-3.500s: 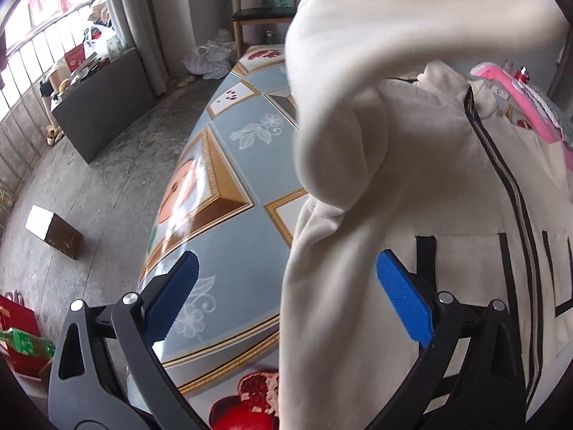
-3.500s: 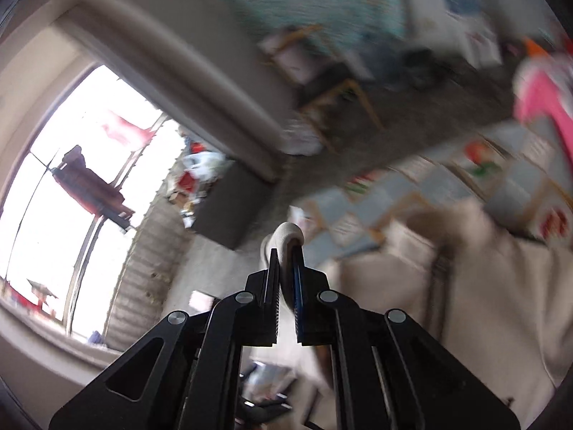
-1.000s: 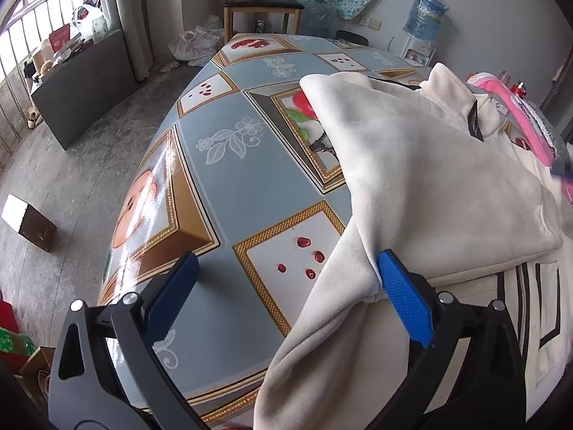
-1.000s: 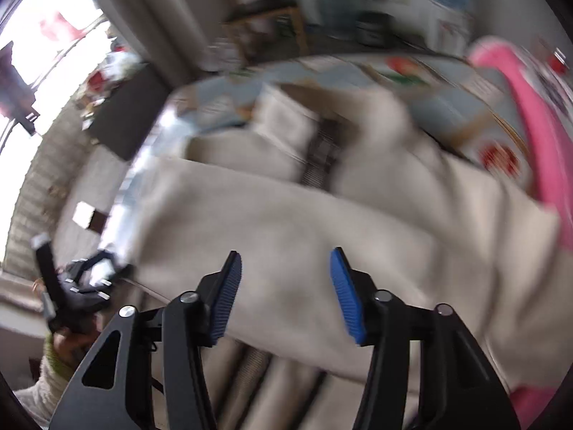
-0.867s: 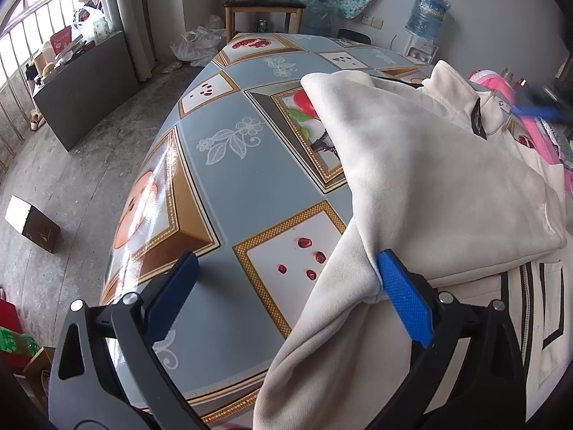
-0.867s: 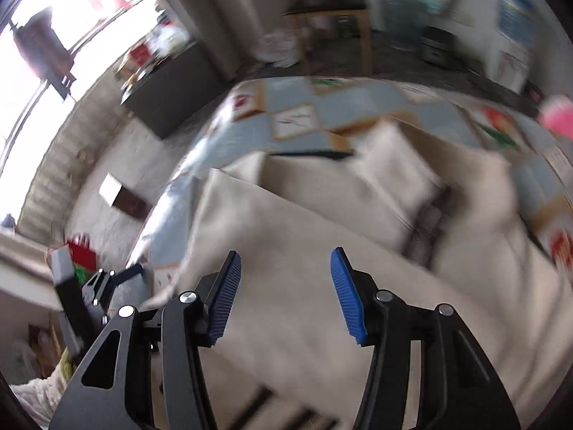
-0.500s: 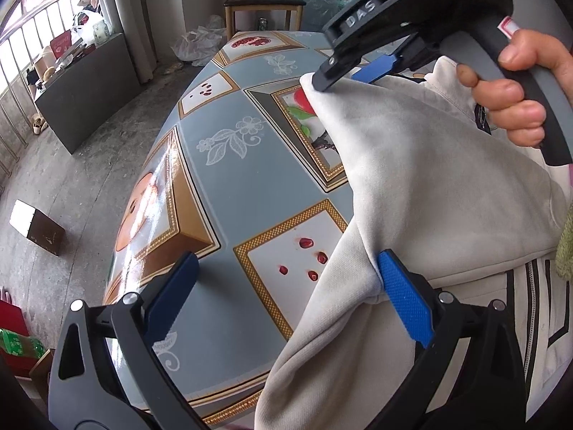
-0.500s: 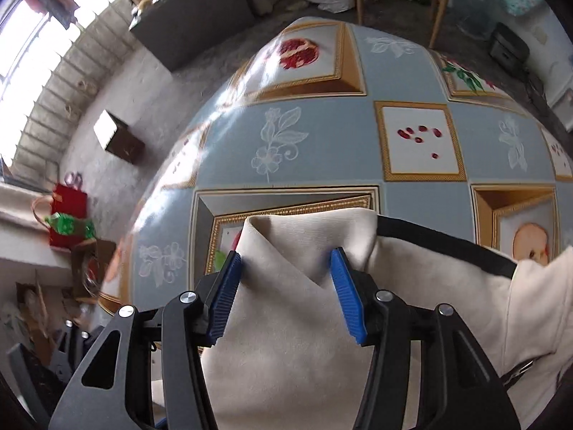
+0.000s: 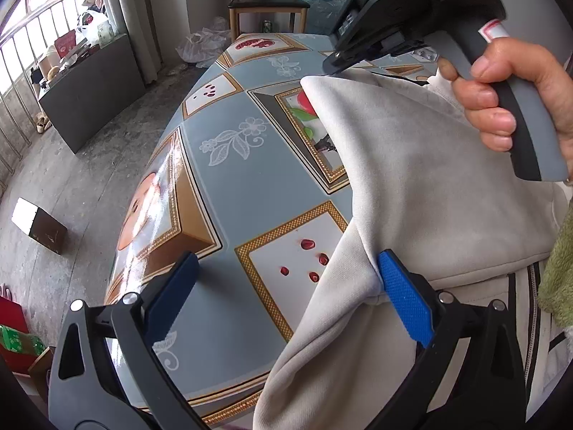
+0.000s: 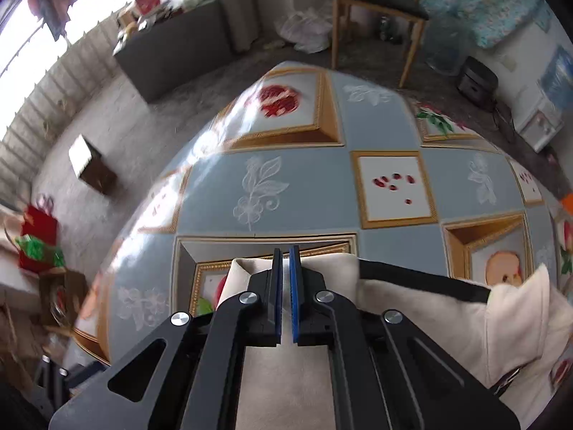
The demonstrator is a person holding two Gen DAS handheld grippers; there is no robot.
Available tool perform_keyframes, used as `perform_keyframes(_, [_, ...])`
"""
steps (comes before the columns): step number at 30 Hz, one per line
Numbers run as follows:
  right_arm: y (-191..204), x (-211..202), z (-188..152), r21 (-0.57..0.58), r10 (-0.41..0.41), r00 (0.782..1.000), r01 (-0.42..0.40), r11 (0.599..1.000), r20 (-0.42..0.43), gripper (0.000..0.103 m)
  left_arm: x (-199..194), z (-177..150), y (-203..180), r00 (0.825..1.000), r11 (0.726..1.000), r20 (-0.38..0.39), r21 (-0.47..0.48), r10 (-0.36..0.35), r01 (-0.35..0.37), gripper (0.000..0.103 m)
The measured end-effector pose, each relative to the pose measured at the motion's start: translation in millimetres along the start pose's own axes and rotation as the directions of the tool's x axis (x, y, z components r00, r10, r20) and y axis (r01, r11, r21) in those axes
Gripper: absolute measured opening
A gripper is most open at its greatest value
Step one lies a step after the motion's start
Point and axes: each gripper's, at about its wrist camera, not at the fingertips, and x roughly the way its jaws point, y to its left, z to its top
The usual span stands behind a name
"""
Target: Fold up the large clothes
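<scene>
On the table (image 9: 222, 165), covered with a blue cloth printed with fruit pictures, lies the cream jacket (image 9: 422, 186), with one part folded over its body; the right gripper (image 10: 285, 286) is clenched on the far corner of this folded part, its blue pads (image 10: 294, 297) pressed on the fabric; the left gripper (image 9: 286, 294) is spread wide over the near table edge, holding nothing, and its right pad (image 9: 404, 297) touches a crease of the jacket; a wooden chair (image 10: 379, 10) stands beyond the table.
</scene>
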Motion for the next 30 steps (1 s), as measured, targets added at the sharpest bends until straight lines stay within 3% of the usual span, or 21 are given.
perform_keyframes(3, [-24,-51,-21,0.116,0.137,0.988,-0.145,0.983,0.074,0.01,-8,1,6,1.0,0.999,0.012,-0.019,-0.026,0.027,0.097])
perform_keyframes(5, [-42,-95,-51,0.143,0.168,0.977,-0.186,0.972,0.131,0.037,-19,4,9,0.999,0.999,0.034,-0.027,-0.033,0.034,0.097])
perform_keyframes(6, [-54,-119,-70,0.161,0.154,0.975,-0.18,0.97,0.163,0.061,-26,6,9,0.998,0.999,0.053,-0.018,-0.035,0.036,0.097])
perform_keyframes(7, [-63,-135,-87,0.174,0.135,0.974,-0.167,0.97,0.183,0.066,-30,7,8,0.997,0.999,0.064,-0.007,-0.035,0.036,0.097])
perform_keyframes(11, [-137,-192,-181,0.316,-0.035,0.981,-0.027,0.948,0.189,0.066,-46,19,-9,0.993,0.995,0.086,0.068,-0.078,0.072,0.097])
perform_keyframes(15, [-238,-193,-262,0.579,-0.146,0.987,0.083,0.811,0.063,0.063,-40,32,-36,0.99,0.986,0.041,0.101,-0.137,0.133,0.097])
perform_keyframes(17, [-263,-184,-283,0.631,-0.176,0.984,0.13,0.765,0.011,0.052,-29,36,-53,0.989,0.981,0.018,0.127,-0.149,0.145,0.097])
perform_keyframes(19, [-280,-173,-297,0.664,-0.155,0.988,0.118,0.738,-0.004,0.048,-17,38,-67,0.989,0.978,-0.002,0.149,-0.15,0.149,0.097])
perform_keyframes(22, [-287,-163,-304,0.662,-0.143,0.99,0.103,0.742,0.007,0.033,0,39,-83,0.993,0.978,-0.012,0.172,-0.119,0.119,0.097])
perform_keyframes(23, [-287,-163,-304,0.647,-0.145,0.989,0.101,0.755,0.015,0.016,5,38,-87,0.995,0.98,-0.019,0.176,-0.095,0.097,0.097])
perform_keyframes(24, [-284,-164,-301,0.63,-0.143,0.989,0.094,0.771,0.028,0.006,9,37,-88,0.996,0.981,-0.024,0.176,-0.081,0.084,0.097])
perform_keyframes(30, [-269,-201,-282,0.549,-0.203,0.967,0.088,0.831,0.154,0.005,25,30,-77,0.998,0.994,-0.066,0.109,-0.023,0.03,0.097])
